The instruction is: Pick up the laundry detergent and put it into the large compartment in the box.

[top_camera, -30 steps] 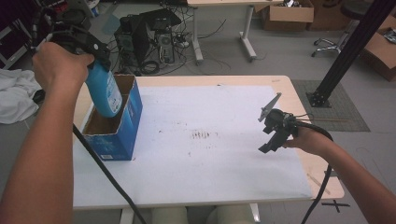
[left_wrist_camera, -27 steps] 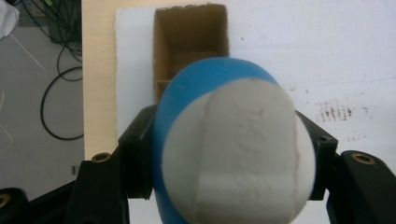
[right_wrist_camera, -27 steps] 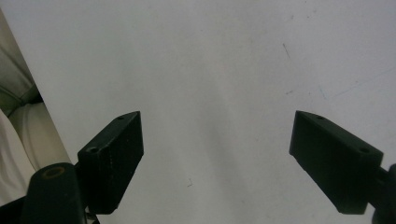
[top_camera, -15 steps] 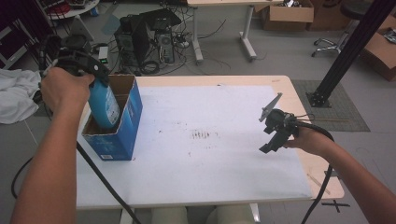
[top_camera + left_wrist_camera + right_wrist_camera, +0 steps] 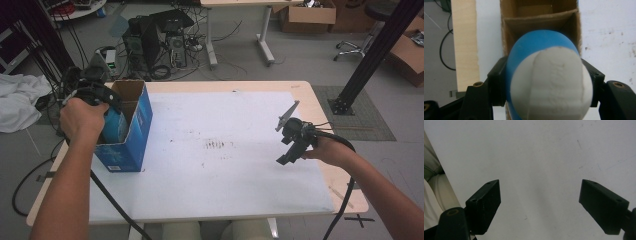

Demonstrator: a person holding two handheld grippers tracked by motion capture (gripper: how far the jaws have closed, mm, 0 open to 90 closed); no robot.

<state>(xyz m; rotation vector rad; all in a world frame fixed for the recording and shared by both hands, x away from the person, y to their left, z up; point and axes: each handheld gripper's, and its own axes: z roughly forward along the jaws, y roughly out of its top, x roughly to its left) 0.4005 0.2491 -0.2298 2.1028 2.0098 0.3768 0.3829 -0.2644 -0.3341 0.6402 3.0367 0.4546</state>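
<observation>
Blue bottle held inside the box; right gripper spread.
High view: the blue bottle (image 5: 115,127) is seen in the blue box (image 5: 131,145). Left gripper view: the left gripper (image 5: 546,82) is clamped on it. Right gripper view: the right gripper (image 5: 541,207) is held wide apart above the white table (image 5: 536,152).

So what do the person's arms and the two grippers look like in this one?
Both forearms are bare, with no sleeves showing. Each hand holds a black gripper: the left gripper and right gripper have blocky, flat-faced black jaws with brass-coloured screws. A black cable trails from each, and a grey three-cornered plate tops the right one.
</observation>
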